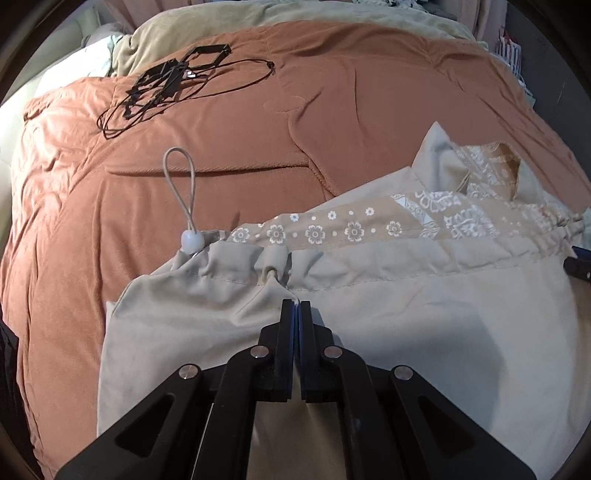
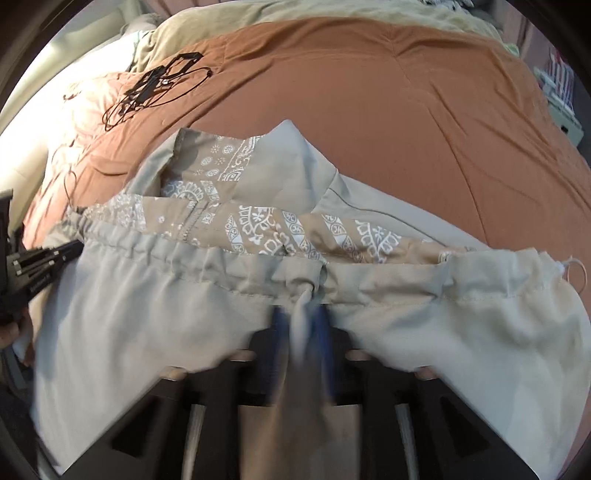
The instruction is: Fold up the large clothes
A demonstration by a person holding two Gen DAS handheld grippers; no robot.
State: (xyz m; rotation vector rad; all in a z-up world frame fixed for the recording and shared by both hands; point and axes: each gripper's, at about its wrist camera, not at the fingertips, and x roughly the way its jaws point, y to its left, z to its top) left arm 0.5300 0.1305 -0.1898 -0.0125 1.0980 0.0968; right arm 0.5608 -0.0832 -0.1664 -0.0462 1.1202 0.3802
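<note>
A beige jacket (image 1: 406, 314) with a tan floral-print lining lies on an orange bedspread (image 1: 221, 147). My left gripper (image 1: 296, 304) is shut on a fold of the jacket's beige fabric just below the drawstring hem. A cord loop with a white toggle (image 1: 192, 240) sticks out at the hem's left end. In the right wrist view the jacket (image 2: 147, 295) fills the lower half. My right gripper (image 2: 301, 317) is blurred and pinches a bunch of fabric below the hem. The left gripper's body (image 2: 22, 266) shows at the left edge.
Black cables and a black frame-like object (image 1: 173, 81) lie on the far left of the bedspread, also in the right wrist view (image 2: 151, 88). A pale green blanket (image 1: 295, 14) lies at the back. Cluttered items (image 2: 561, 85) stand at the right.
</note>
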